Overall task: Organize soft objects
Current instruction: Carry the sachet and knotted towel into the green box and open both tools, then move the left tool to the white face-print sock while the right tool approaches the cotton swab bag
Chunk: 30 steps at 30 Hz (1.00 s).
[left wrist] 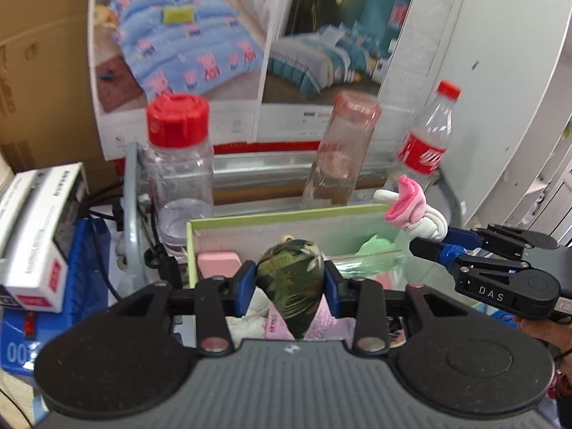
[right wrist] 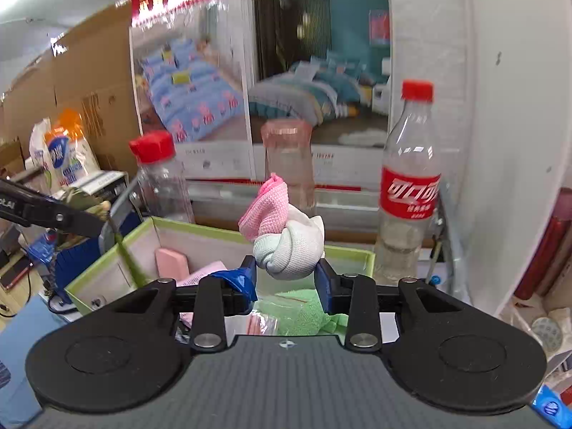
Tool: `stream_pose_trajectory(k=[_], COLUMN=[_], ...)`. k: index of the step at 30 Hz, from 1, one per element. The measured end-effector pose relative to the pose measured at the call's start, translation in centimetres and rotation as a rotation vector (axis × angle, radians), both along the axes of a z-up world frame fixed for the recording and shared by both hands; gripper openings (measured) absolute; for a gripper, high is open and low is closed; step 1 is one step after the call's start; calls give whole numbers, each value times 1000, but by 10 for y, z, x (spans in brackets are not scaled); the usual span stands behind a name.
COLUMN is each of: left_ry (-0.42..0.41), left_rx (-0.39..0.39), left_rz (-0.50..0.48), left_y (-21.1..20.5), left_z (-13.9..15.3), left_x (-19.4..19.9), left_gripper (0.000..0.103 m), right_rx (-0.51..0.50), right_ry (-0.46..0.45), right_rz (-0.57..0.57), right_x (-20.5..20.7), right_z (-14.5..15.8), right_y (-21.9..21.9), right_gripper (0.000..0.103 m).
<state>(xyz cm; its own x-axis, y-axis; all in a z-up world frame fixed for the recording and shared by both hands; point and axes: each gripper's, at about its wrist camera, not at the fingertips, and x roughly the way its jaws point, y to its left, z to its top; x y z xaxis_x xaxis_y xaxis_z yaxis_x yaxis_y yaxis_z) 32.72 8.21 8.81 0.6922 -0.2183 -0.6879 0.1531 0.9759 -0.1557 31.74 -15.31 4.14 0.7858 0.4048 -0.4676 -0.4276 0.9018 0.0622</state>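
Presently two tools are seen, each closed on one soft thing. The left tool [left wrist: 290,287] is clamped by its blue pads on a dark green, leaf-printed fabric pouch [left wrist: 291,279], teardrop in shape, which is held above the open green-edged cardboard box [left wrist: 286,216]. The right tool [right wrist: 286,279] is pressed shut on a knotted sock bundle, pink and white knit [right wrist: 282,236], which is likewise carried over the box; from the left wrist view that bundle [left wrist: 414,207] is seen off to the right of the left tool, above the box's right corner, the two tools standing apart from each other.

Inside the box, below and ahead of the tools, one pink rectangular sponge-like block [right wrist: 171,262], one light green towel-like cloth in a clear bag [right wrist: 304,309] and some pink printed packets [left wrist: 321,321] are counted. The middle of the box floor is largely hidden by the tools.

Beyond the far wall of the box three bottles are lined up: one clear plastic jar with a wide red lid [left wrist: 180,175] to the left, one pinkish transparent bottle [left wrist: 343,150] in the middle, and one clear cola bottle with a red label and red cap [right wrist: 407,182] to the right. The bottles stand close behind the box's far edge, so little room is left there. A bedding poster [left wrist: 214,35] is seen behind them.
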Motion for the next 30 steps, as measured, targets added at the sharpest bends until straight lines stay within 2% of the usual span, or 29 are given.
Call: stream_pose_trajectory(k=[3, 5, 6, 10, 16, 21, 25, 30], left_ry=[39, 51, 45, 23, -3, -27, -42, -37], left_rx=[24, 40, 51, 82, 88, 98, 83, 73], left_rz=[2, 8, 17, 25, 38, 31, 26, 39], left_y=[-7, -9, -10, -11, -5, -6, -1, 9], left_z=[-21, -30, -32, -32, -18, -5, 1, -10], left_x=[15, 21, 22, 20, 3, -29, -70, -129], left_gripper=[40, 49, 60, 64, 66, 67, 68, 69], right_rx=[-19, -26, -24, -2, 62, 68, 62, 75], right_ry=[32, 48, 56, 117, 9, -19, -6, -1], right_rz=[12, 18, 16, -30, -68, -60, -55, -80], right_x=[12, 19, 22, 28, 4, -28, -63, -112], right_z=[-15, -23, -25, -27, -8, 6, 9, 3], right_y=[5, 8, 9, 12, 3, -5, -12, -27], right_gripper=[19, 20, 22, 28, 37, 44, 48, 51])
